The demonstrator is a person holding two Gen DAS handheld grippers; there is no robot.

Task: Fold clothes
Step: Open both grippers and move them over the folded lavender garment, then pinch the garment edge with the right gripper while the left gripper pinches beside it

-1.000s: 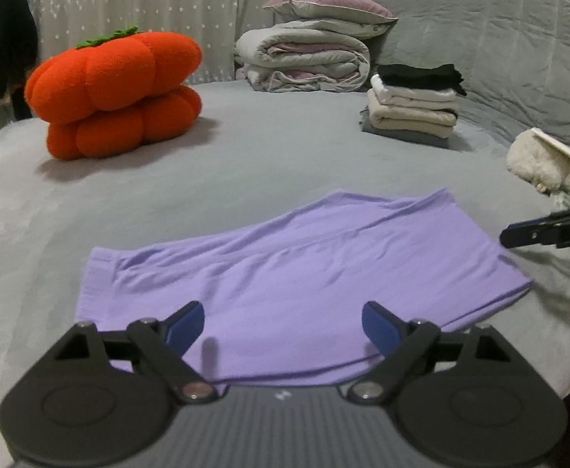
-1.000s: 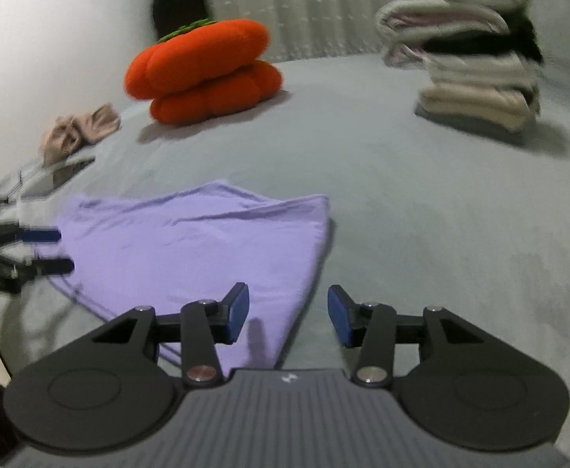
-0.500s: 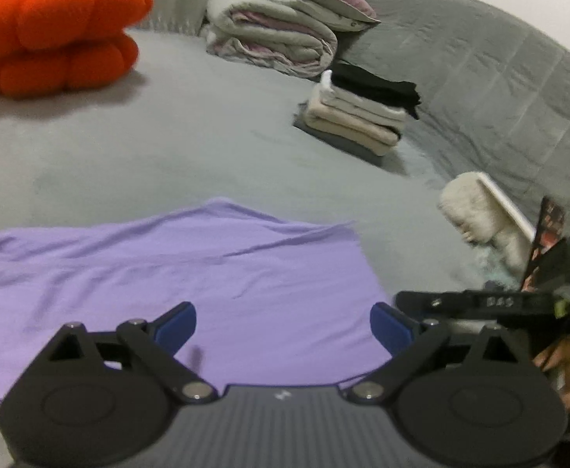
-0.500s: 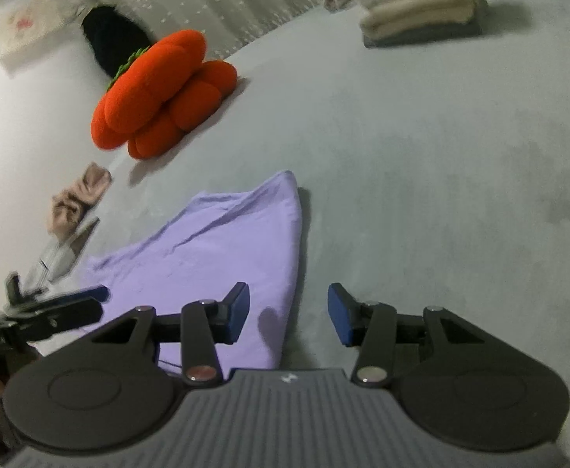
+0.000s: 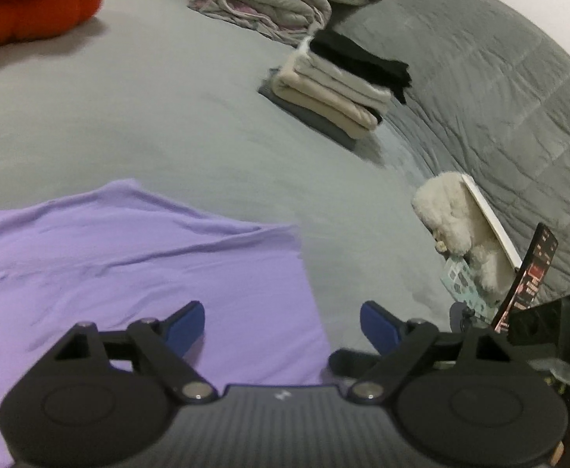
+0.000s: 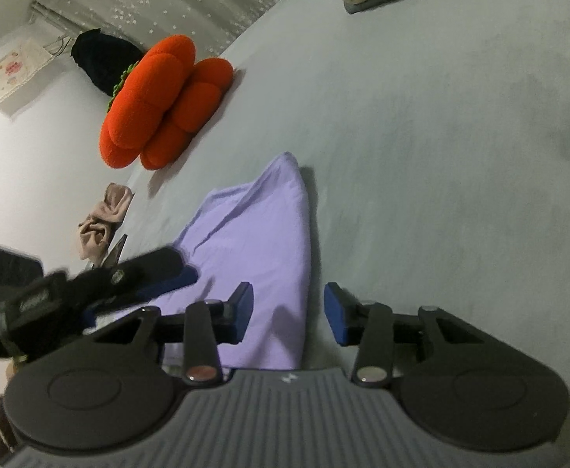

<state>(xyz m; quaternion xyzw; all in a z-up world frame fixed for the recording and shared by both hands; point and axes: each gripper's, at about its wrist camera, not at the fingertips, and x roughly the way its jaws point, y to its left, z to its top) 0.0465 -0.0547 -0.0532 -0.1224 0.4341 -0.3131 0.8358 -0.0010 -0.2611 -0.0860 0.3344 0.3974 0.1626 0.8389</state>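
purple garment (image 5: 136, 273) flat on bed (image 5: 167, 124), both hand-held grippers agape.

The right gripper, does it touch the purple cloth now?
Cannot tell. In the right wrist view the open right gripper straddles the edge of the purple cloth, but neither contact nor a gap shows plainly.

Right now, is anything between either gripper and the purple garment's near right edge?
Nothing visible. Both the left gripper and right gripper are open right at that edge of the purple garment, which lies flat on the grey bed.
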